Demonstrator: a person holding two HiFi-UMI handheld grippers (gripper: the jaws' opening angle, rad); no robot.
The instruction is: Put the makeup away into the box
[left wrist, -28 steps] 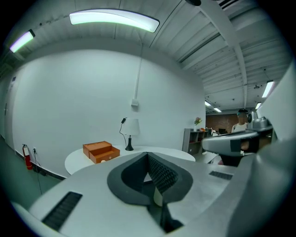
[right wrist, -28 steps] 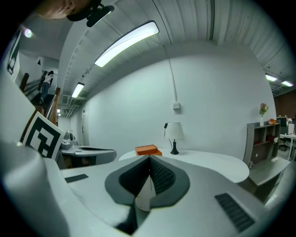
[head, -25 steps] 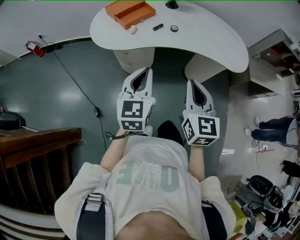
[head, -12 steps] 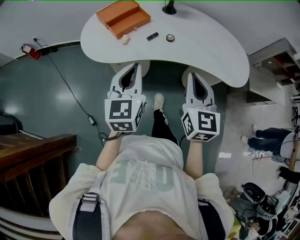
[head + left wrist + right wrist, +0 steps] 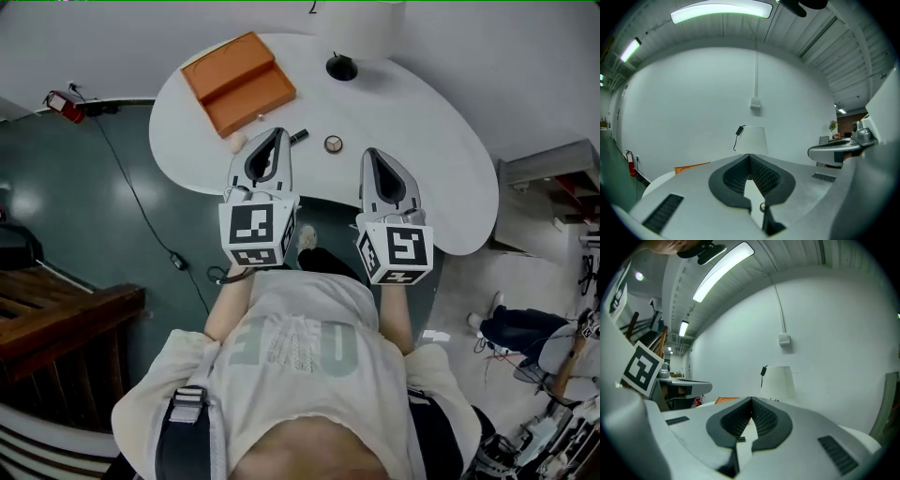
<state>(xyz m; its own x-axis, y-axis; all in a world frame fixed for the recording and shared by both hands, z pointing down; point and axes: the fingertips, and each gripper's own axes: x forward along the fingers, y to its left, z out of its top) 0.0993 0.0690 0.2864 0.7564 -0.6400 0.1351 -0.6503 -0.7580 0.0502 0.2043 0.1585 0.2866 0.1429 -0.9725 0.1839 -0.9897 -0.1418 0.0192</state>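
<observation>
An orange box (image 5: 239, 82) lies open at the far left of the white table (image 5: 441, 178). In front of it are a beige puff (image 5: 237, 141), a black lipstick (image 5: 298, 137) and a small round compact (image 5: 332, 143). My left gripper (image 5: 278, 134) is shut and empty over the table's near edge, its tip between the puff and the lipstick. The right gripper (image 5: 368, 153) is likewise shut and empty, just right of the compact. In the left gripper view the compact (image 5: 762, 206) shows below the closed jaws, and the box (image 5: 691, 166) lies left. In the right gripper view the lipstick (image 5: 740, 439) lies under the closed jaws.
A white lamp (image 5: 341, 67) stands at the table's back. On the green floor to the left are a red extinguisher (image 5: 66, 98) and a black cable (image 5: 173, 258). Dark wooden furniture (image 5: 56, 319) is at the lower left, and a grey shelf (image 5: 553, 173) at the right.
The person has stepped up to the table. Both grippers moved forward from above the floor to over the table's near edge, still shut.
</observation>
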